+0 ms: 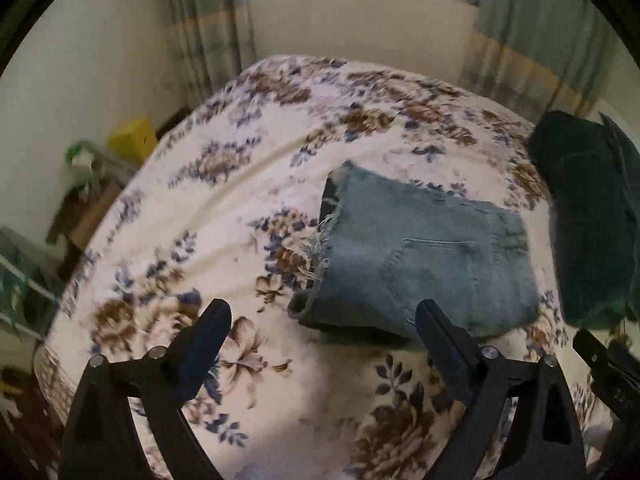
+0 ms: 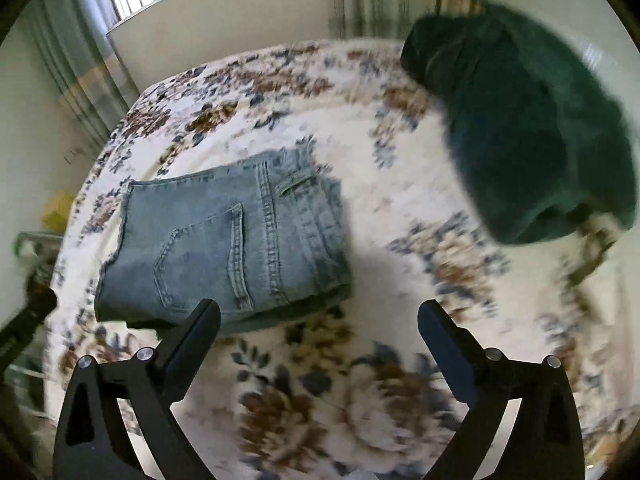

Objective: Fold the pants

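Note:
Light blue jeans [image 1: 424,256] lie folded into a compact stack on the floral bedspread [image 1: 224,184], back pocket up, frayed hems at their left end. They also show in the right wrist view [image 2: 224,248]. My left gripper [image 1: 324,312] is open and empty, hovering above the bed just in front of the jeans. My right gripper [image 2: 320,312] is open and empty, above the bedspread [image 2: 400,380] in front of the jeans' right end. The right gripper's tip shows at the left wrist view's right edge [image 1: 600,364].
A dark green folded garment [image 1: 588,216] lies on the bed right of the jeans, also in the right wrist view [image 2: 528,128]. A yellow box [image 1: 134,140] and a side table [image 1: 86,208] stand left of the bed. Curtains [image 1: 208,32] and a window are behind.

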The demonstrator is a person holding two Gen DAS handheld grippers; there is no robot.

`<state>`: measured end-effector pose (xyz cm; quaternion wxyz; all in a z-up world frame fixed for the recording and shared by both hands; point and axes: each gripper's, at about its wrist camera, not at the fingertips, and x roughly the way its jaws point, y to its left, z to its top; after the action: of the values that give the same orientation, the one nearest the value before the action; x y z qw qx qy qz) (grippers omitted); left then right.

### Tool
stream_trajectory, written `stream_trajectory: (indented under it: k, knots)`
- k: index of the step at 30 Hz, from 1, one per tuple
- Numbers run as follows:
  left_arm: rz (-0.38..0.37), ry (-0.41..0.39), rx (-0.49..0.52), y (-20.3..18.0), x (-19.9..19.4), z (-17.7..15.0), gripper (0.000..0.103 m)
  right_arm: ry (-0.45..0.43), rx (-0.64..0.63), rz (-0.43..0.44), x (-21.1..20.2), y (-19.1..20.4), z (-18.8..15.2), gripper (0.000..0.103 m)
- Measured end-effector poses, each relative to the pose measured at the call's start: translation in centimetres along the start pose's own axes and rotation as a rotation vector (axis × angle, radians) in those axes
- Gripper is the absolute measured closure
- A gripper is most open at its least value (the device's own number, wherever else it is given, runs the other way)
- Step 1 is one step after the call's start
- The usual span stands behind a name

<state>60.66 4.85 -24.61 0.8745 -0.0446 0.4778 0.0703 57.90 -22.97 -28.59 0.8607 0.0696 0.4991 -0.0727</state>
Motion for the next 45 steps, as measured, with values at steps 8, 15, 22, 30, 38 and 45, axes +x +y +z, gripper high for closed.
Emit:
stream_trajectory:
  k: [8,15,22,30,38,45]
  knots:
    - [0.0,-0.125,0.074,-0.7,-11.8,-2.0,0.009,-0.143,-0.021,-0.02,-13.6,-0.8,-2.6,0.001]
    - [-0.027,-0.206,0.085,-0.5,-21.8,-5.7,0.009,-0.258,-0.034,0.017,-26.5,-2.6,-6.9,0.001]
    - [-0.038,-0.277,0.077,0.4,-31.1,-10.0,0.009,-0.334,-0.089,0.052,-37.1,-3.9,-13.0,0.001]
    - [-0.043,-0.323,0.091,1.4,-38.6,-14.1,0.009,-0.416,-0.11,0.071,-47.3,-4.9,-18.8,0.001]
    - [-0.06,-0.364,0.11,2.0,-42.2,-15.5,0.009,-0.449,-0.1,0.076,-53.3,-5.1,-21.6,0.001]
    - [-0.065,-0.375,0.112,2.4,-43.0,-16.0,0.009,-0.477,-0.095,0.079,-55.3,-4.8,-22.1,0.001]
